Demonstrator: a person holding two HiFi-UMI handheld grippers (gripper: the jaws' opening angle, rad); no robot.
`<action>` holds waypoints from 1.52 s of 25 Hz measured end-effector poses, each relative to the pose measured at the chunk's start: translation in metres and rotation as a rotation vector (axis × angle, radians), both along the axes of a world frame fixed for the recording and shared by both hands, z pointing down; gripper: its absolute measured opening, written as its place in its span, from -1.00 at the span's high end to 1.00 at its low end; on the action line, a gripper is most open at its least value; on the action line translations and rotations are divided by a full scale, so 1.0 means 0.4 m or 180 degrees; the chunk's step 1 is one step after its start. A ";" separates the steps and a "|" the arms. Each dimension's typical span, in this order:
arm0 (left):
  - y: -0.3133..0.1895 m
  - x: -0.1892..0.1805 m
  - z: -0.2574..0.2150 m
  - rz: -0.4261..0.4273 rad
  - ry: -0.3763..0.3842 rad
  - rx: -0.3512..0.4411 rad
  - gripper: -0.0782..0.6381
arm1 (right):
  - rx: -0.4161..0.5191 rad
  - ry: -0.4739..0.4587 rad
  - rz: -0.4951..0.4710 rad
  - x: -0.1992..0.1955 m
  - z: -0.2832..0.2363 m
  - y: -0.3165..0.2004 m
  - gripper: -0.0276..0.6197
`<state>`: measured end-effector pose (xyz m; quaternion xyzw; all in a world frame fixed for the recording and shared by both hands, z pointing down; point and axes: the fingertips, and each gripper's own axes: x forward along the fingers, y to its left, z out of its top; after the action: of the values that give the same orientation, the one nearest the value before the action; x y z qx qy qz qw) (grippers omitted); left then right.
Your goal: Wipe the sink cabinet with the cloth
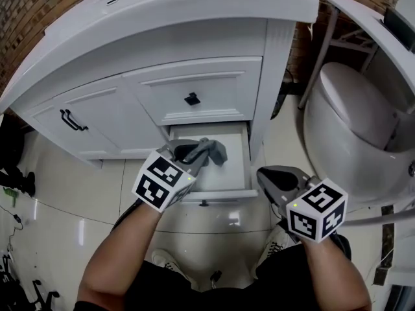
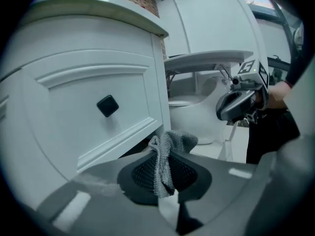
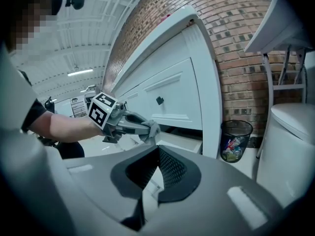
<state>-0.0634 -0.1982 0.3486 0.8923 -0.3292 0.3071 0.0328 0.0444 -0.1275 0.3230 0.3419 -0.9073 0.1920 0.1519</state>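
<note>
White sink cabinet (image 1: pixel 214 41) fills the far side, with a brick wall (image 3: pixel 236 38) behind it. Far left on its front is a door (image 1: pixel 97 118) with a black bar handle (image 1: pixel 73 120). To the right of that is the upper drawer (image 1: pixel 201 89), closed, with a black square knob (image 1: pixel 192 98) at its centre. Below it the bottom drawer (image 1: pixel 237 173) is pulled out toward the near side, its inside white. The left gripper (image 1: pixel 189 153) reaches in over the drawer's far-left part. Its fingers (image 2: pixel 140 173) are closed tight on a grey knitted cloth (image 2: pixel 170 146), pinched in a narrow fold between the dark pads. The loose end is bunched past the tips, just under the upper drawer's lower edge. Cannot tell whether the cloth touches the drawer. The right gripper (image 1: pixel 269 177) is held near the drawer's right front corner, apart from the cabinet. Its fingers (image 3: pixel 172 168) are brought together at the tips with nothing between them. Glossy pale floor (image 1: pixel 78 225) lies below. Right of the cabinet, a dark mesh waste bin (image 3: pixel 236 140) stands by the brick wall. Far right is a white toilet (image 1: pixel 353 118), lid down.
</note>
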 end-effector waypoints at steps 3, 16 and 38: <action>-0.052 0.038 0.043 0.0210 -0.0234 -0.0028 0.67 | -0.0061 -0.0020 0.0027 0.004 0.013 -0.029 0.91; -0.178 0.170 0.263 0.0785 -0.0946 -0.0296 0.67 | -0.0306 -0.0134 0.0127 0.025 0.056 -0.103 0.91; -0.191 -0.032 0.321 0.0457 -0.1430 -0.0456 0.67 | -0.0381 -0.0125 0.0123 0.014 0.076 -0.120 0.91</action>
<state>-0.0760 -0.2746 0.4769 0.8181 -0.2414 0.5219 0.0000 0.0500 -0.1755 0.3535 0.3458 -0.8902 0.2555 0.1505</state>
